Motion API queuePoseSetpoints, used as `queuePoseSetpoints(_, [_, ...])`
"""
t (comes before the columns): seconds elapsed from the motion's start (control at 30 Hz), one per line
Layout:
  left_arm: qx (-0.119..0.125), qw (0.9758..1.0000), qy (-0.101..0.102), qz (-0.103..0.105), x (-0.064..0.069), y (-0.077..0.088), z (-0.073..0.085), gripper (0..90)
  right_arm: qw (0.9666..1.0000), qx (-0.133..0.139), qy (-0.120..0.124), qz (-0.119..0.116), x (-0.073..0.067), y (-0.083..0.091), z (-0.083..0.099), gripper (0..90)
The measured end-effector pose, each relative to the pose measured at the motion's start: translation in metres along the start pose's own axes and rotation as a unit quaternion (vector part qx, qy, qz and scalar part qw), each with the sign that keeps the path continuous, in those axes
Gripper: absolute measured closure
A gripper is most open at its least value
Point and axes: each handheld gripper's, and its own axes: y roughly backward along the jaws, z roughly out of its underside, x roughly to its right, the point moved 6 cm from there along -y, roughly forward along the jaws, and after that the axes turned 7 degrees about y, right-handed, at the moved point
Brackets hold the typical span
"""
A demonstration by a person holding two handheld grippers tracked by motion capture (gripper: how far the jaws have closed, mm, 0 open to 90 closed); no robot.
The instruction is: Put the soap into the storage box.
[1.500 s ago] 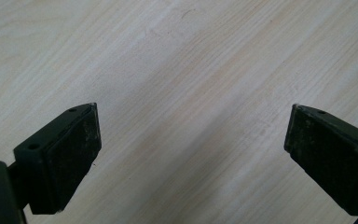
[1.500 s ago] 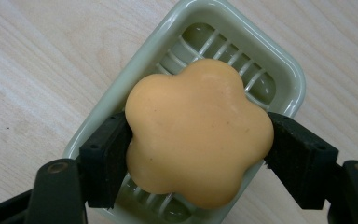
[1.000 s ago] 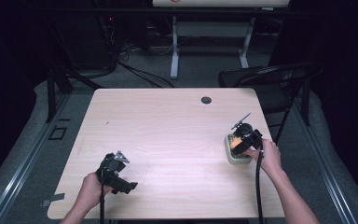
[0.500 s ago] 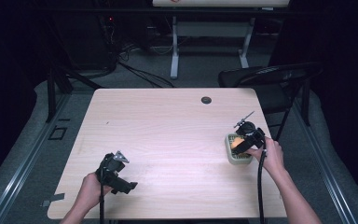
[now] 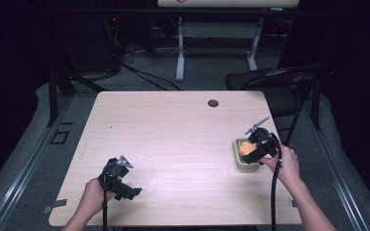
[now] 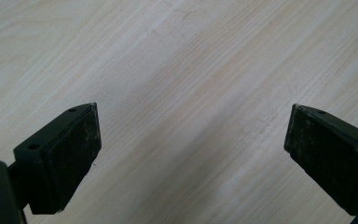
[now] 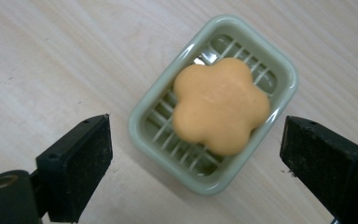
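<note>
Right claw point(image 7: 196, 154) is where I'm watching from now: its jaws stand wide apart and hold nothing, hanging over a pale green soap dish point(image 7: 144, 116) that sits on the wooden surface point(image 7: 51, 56). From my right gripper view the dish lies between the two jaws, touching neither. It is a rounded rectangle with a slatted floor, and its long axis runs on a slant, from lower left to upper right in that view. In it rests one orange soap point(image 7: 219, 105) shaped like a flower with rounded petals, lying flat on the slats toward the upper right end of the dish.

On the high view I see the dish point(image 5: 237, 144) near the right edge of the surface point(image 5: 173, 134), partly under the right claw point(image 5: 250, 149), with the soap point(image 5: 245, 149) showing beneath it.

Left claw point(image 6: 191, 140) is also spread wide and empty, over bare wood point(image 6: 191, 60). On the high view it point(image 5: 118, 178) sits low near the front left of the surface, well apart from the dish.
</note>
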Motion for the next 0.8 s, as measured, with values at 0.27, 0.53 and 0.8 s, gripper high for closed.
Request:
queuePoseSetpoints(0.27, [0.000,1.0000,0.000,0.000,0.000,0.000,0.000,3.9,0.9998,0.006,0.016,-0.013,-0.023,0.012,0.013,6.0])
queuePoseSetpoints(0.53, [0.000,1.0000,-0.001,0.001,0.000,0.000,0.000,3.9,0.9991,-0.012,0.033,-0.024,-0.043,0.010,0.031,5.3])
queuePoseSetpoints(0.8, [0.000,1.0000,-0.002,0.001,0.000,-0.001,-0.001,3.9,0.9976,-0.045,0.047,-0.026,-0.063,0.007,0.054,3.1])
